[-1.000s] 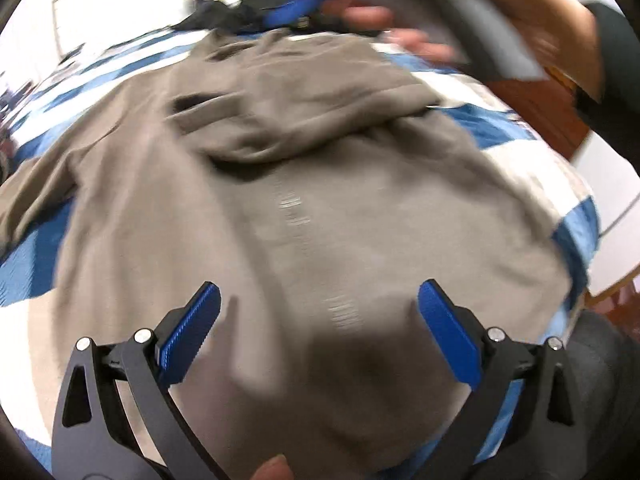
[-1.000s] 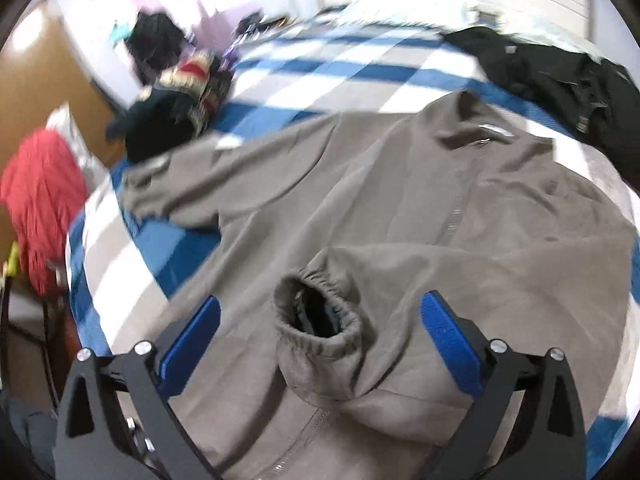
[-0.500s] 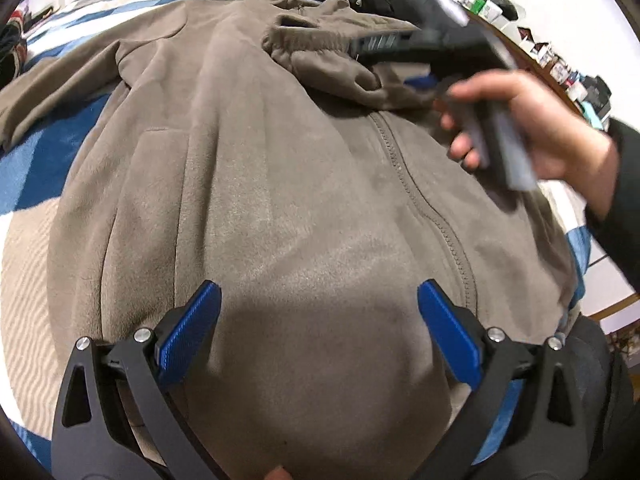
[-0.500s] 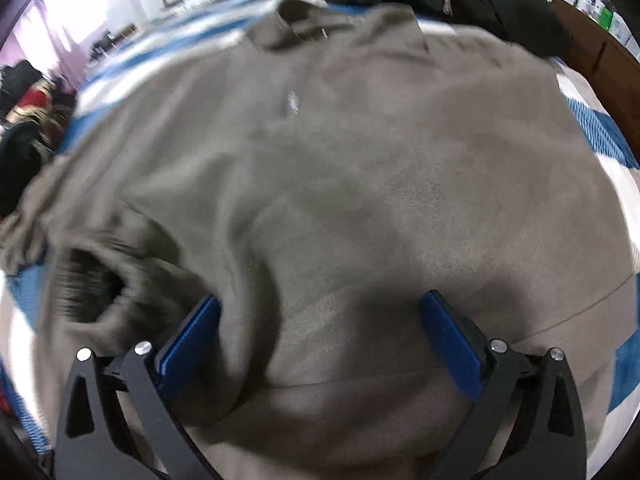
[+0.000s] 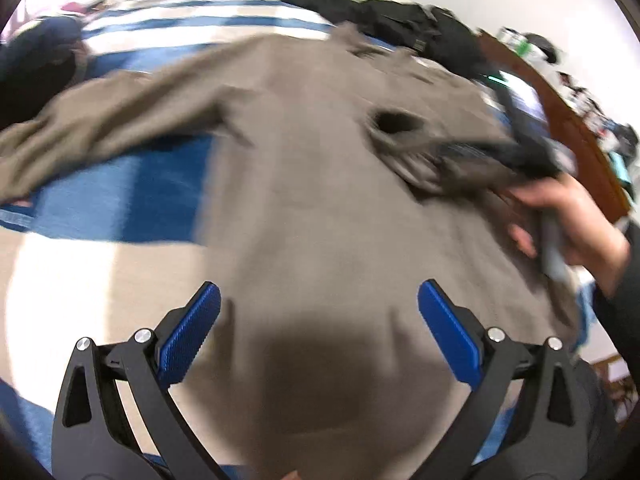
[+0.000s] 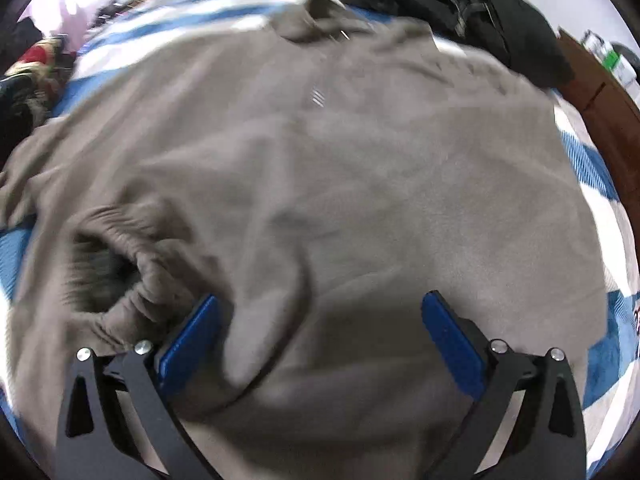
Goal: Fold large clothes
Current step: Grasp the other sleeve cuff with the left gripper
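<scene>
A large grey-brown zip sweatshirt [image 5: 304, 184] lies spread on a blue and white striped bed; it fills the right wrist view [image 6: 360, 184]. One sleeve is folded over the body, its ribbed cuff [image 6: 116, 264] open beside my right gripper's left finger. The other sleeve [image 5: 100, 120] stretches out to the left. My left gripper [image 5: 318, 334] is open and empty above the hem. My right gripper [image 6: 320, 336] is open, low over the cloth with a fold of fabric between its jaws. The right gripper and the hand holding it show blurred in the left wrist view [image 5: 520, 160].
Black clothes [image 6: 460, 4] lie piled at the far edge of the bed [image 5: 100, 200]. Dark and coloured clothes [image 6: 28, 68] lie at the left. A brown wooden board [image 6: 600, 96] with small items on it runs along the right side.
The left view has swung left, so the outstretched sleeve now shows. The right gripper has moved lower on the folded sleeve, and the cuff now sits beside its left finger. Both stay open.
</scene>
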`<state>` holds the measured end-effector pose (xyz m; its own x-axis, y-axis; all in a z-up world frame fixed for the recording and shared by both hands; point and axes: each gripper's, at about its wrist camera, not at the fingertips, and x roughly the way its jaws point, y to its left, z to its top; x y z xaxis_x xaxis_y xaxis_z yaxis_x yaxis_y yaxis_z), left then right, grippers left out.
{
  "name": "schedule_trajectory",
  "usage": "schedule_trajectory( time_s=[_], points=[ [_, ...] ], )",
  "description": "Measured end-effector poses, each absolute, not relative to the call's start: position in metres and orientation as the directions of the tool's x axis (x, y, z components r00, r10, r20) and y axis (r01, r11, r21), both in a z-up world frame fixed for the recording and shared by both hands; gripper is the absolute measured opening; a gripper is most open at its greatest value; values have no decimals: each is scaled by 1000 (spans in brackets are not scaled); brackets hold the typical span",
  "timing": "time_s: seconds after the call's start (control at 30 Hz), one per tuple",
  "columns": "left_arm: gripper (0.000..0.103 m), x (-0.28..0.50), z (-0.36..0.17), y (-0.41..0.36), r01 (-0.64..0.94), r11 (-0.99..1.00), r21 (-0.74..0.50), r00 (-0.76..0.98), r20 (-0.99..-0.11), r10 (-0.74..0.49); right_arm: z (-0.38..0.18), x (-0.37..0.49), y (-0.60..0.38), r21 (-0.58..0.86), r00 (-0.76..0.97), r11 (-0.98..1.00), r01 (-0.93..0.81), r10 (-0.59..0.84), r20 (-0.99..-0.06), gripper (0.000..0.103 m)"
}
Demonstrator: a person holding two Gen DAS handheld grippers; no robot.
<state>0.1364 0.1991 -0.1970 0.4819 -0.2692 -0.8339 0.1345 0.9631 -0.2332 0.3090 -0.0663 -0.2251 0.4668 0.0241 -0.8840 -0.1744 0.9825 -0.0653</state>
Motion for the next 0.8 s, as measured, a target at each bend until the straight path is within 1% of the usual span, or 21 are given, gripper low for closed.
schedule_trajectory(
  time_s=[0.13,0.17,0.2,0.23,0.33,0.4,0.5,0.6,0.73,0.8],
  points=[
    [97,155,-181,273,23,975,-222,534,-822,-199,-198,260,-39,-68,555,970,-233,75,-828,98],
    [97,159,-178,293,-19,974,-226,551,-815,-178,-194,249,-33,-28,555,965,-262,127,-822,98],
    [97,164,-175,313,-62,970,-237,568,-807,-161,-191,235,-23,63,525,945,-321,233,-819,98],
    [97,166,-172,336,-110,961,-254,591,-794,-142,-189,226,-10,95,504,930,-354,275,-819,98],
    [97,172,-164,400,-232,922,-310,641,-762,-95,-187,190,32,90,478,880,-466,336,-812,98],
    [97,177,-163,430,-289,895,-339,648,-758,-78,-191,166,60,91,444,836,-541,375,-814,98],
    [97,186,-166,477,-362,839,-406,659,-748,-78,-196,128,97,60,415,779,-625,396,-819,98],
    [97,191,-178,508,-405,770,-493,663,-739,-124,-214,110,121,62,376,744,-665,406,-833,98],
    [97,199,-207,532,-454,667,-591,648,-733,-208,-242,105,131,74,334,753,-654,374,-865,98],
    [97,203,-218,538,-474,647,-598,646,-735,-205,-254,101,129,64,331,767,-639,349,-877,99]
  ],
)
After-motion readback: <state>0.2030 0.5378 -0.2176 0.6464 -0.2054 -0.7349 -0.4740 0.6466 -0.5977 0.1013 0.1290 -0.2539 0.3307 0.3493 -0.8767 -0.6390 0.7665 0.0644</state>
